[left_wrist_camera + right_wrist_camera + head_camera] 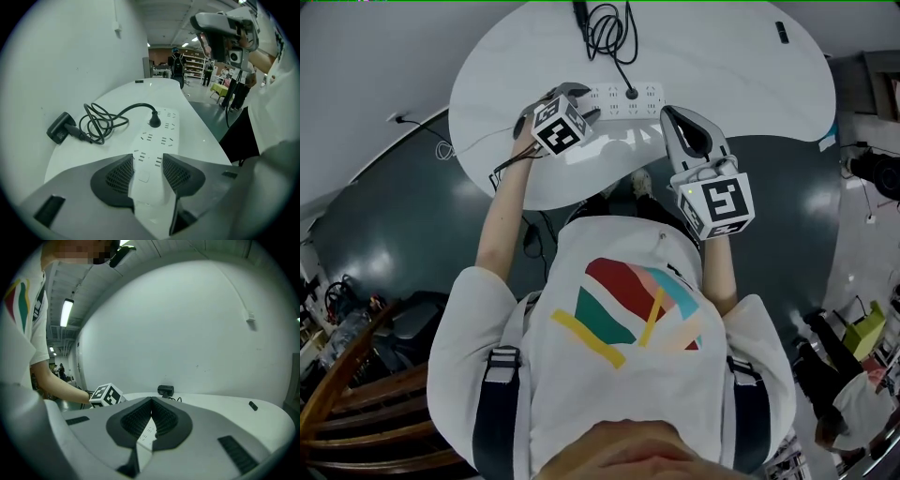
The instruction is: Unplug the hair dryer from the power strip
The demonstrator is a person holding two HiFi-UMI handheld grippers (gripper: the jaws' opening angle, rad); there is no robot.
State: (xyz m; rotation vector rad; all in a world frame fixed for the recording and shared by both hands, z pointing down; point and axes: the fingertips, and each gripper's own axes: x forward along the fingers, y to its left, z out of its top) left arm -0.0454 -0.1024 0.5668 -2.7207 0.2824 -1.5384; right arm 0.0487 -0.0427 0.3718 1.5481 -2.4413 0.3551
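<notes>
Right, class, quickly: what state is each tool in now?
Left tool: open, jaws astride the near end of the strip.
Right tool: shut, holding nothing.

White rounded table (pixel 750 84), power strip (pixel 609 98), coiled black cord (pixel 98 124), hair dryer (pixel 59 129), small black object (pixel 781 32)

- Head view: steeply down on round white table (pixel 731 66).
- Left gripper view: low, close along long white plastic power strip (pixel 161 136).
- Right gripper view: low, near level; shares that strip.
</notes>
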